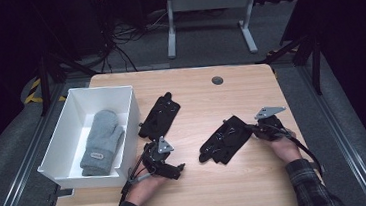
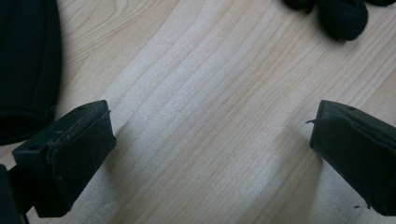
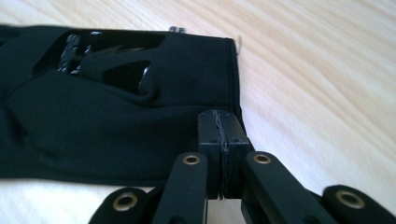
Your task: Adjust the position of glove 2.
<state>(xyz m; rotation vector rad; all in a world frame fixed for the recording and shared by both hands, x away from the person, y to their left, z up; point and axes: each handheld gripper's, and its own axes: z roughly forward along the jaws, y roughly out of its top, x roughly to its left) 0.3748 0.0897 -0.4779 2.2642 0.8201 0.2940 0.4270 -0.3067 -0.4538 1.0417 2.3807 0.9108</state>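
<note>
Wooden table (image 1: pixel 213 180) in a dark room, cables on the floor beyond. White bin (image 1: pixel 64 143) on the table's left side holds one grey mitten (image 1: pixel 101 142), lying flat, cuff nearest the person. Just right of the bin lies a black glove (image 1: pixel 158 115). Left gripper (image 1: pixel 169 170), near edge, jaws wide apart over bare wood. Right gripper (image 1: pixel 253 129), jaws pressed together on the cuff edge of a second black glove (image 1: pixel 224 140) right of centre.
</note>
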